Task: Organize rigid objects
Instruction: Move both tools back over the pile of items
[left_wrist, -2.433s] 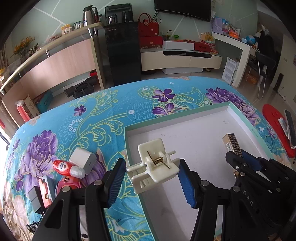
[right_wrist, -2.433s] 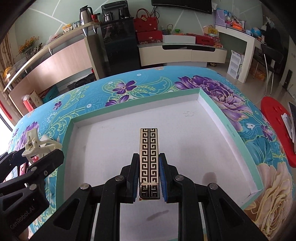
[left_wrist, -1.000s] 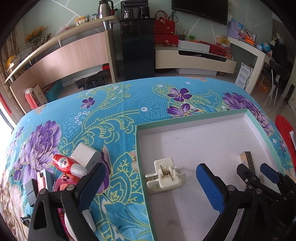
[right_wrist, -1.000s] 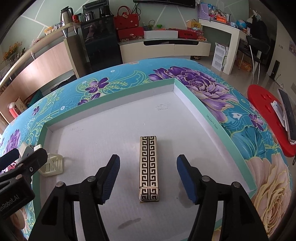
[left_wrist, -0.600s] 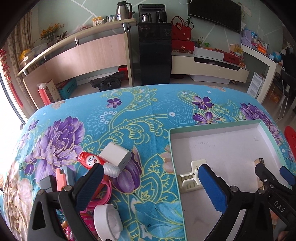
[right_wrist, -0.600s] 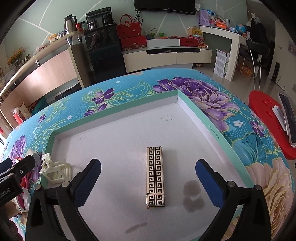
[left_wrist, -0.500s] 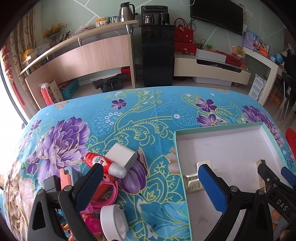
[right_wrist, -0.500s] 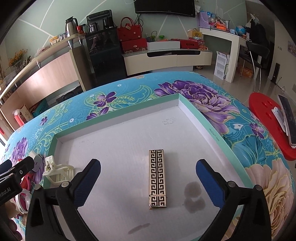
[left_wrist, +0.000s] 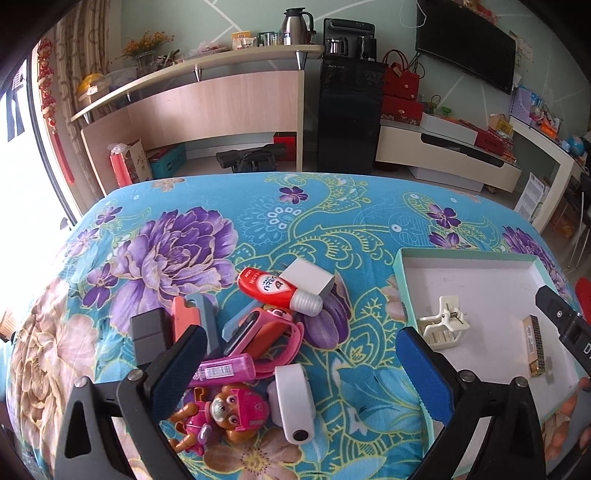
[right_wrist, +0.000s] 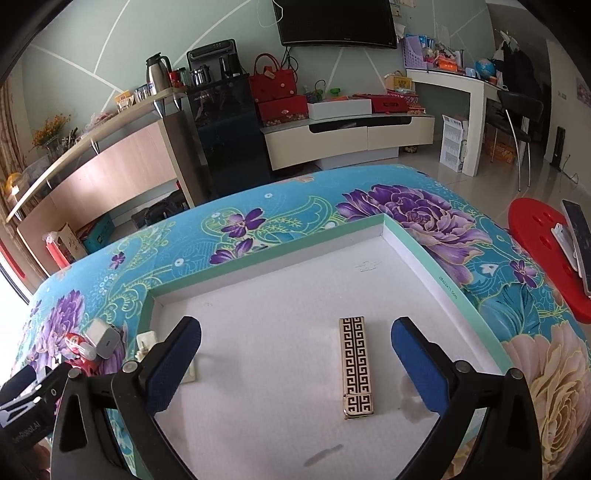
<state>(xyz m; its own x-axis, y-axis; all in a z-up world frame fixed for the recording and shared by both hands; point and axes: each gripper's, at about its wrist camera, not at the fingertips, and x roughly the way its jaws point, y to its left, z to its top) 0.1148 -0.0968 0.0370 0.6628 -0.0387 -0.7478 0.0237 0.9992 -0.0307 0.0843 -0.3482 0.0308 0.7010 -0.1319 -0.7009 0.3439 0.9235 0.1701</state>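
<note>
A white tray with a green rim (left_wrist: 399, 275) (right_wrist: 410, 236) lies on the floral cloth. In it lie a cream clip (left_wrist: 445, 325) and a black-and-gold patterned box (left_wrist: 534, 345) (right_wrist: 357, 363). My left gripper (left_wrist: 299, 367) is open and empty above a pile left of the tray: a red tube (left_wrist: 275, 291), a white block (left_wrist: 308, 277), a pink watch (left_wrist: 266, 334), a pink stick (left_wrist: 225, 369), a white cylinder (left_wrist: 293, 402) and a toy pup (left_wrist: 221, 411). My right gripper (right_wrist: 295, 356) is open and empty over the tray, behind the patterned box.
Grey and orange blocks (left_wrist: 170, 328) lie at the pile's left. A red stool (right_wrist: 543, 254) with flat things on it stands right of the table. A counter, a black cabinet (left_wrist: 349, 114) and a TV stand are beyond the far edge.
Both grippers let go of the clip and the patterned box, which now lie in the tray. My left gripper swung left over the pile. My right gripper drew back a little.
</note>
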